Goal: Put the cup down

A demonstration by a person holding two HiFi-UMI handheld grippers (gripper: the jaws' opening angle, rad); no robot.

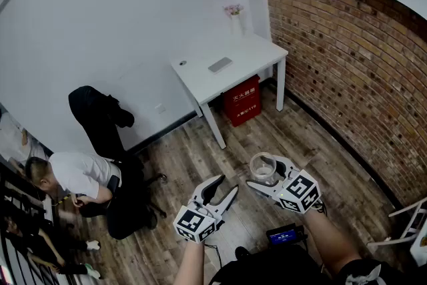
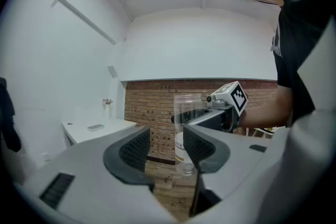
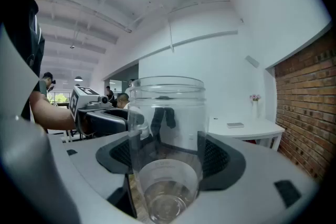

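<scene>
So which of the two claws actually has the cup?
The right claw, clamped on the clear cup. The left claw stands open with nothing between its jaws.

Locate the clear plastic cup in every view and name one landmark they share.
Head view: clear plastic cup lower centre-right, in the right gripper.
Left gripper view: centre-right, beyond the open left gripper.
Right gripper view: dead centre, clamped between the jaws.
Shared landmark: white table beside the brick wall.
</scene>
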